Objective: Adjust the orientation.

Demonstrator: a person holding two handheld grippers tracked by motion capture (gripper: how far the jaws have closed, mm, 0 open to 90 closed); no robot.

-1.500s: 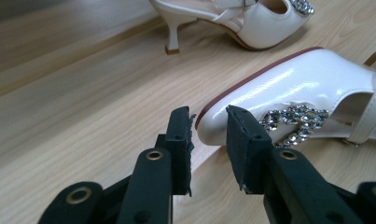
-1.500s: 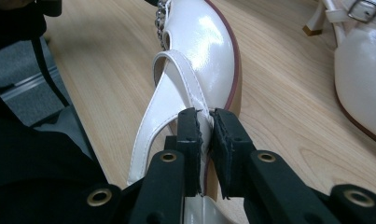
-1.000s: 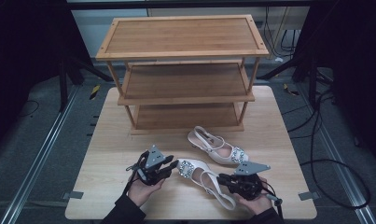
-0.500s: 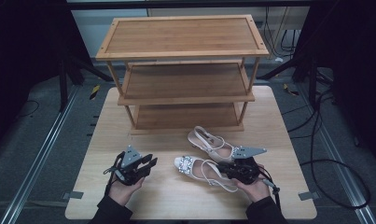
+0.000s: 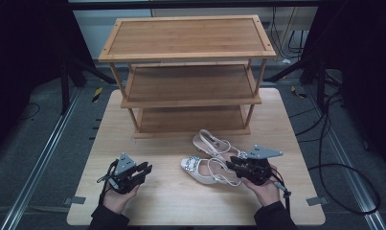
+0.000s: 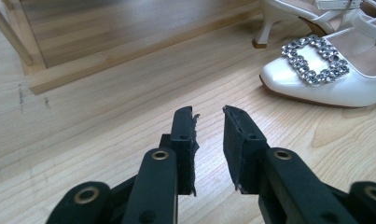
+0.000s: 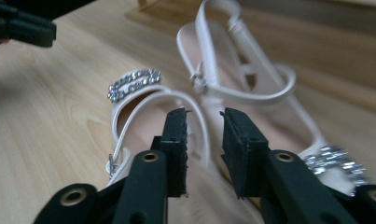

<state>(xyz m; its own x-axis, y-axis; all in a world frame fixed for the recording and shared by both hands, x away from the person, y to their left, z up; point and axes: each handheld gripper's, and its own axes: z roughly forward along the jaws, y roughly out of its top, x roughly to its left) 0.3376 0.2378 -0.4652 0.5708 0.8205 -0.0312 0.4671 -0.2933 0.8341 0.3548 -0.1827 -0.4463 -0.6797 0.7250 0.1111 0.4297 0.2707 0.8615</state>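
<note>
1. Left gripper (image 5: 143, 169): held in the person's left hand (image 5: 118, 196) over the desk (image 5: 157, 211), towards its front left corner. In the left gripper view the jaws stand a little apart after closing slightly, with bare wood between them. The pads (image 6: 185, 140) touch nothing.

2. Near shoe (image 5: 205, 170): a white slingback with a rhinestone buckle, lying on the desk right of centre, towards the front edge. Its toe points at the left gripper, well apart from those jaws. In the left gripper view the buckled toe (image 6: 316, 70) sits ahead and to the right of the jaws.

3. Far shoe (image 5: 212, 143): the matching one, just behind the near shoe and close against it, with its toe towards the right edge of the desk. It lies between the near shoe and the shoe rack (image 5: 188, 81), which stands along the back of the desk.

4. Right gripper (image 5: 230, 165): held in the person's right hand (image 5: 262, 189) at the heel end of the near shoe. Its jaws have just opened and stand a little apart. In the right gripper view the near shoe's heel strap (image 7: 202, 121) runs through the gap ahead of the pads; they do not press on it. The far shoe's buckle (image 7: 335, 158) shows to the right of the jaws.
</note>
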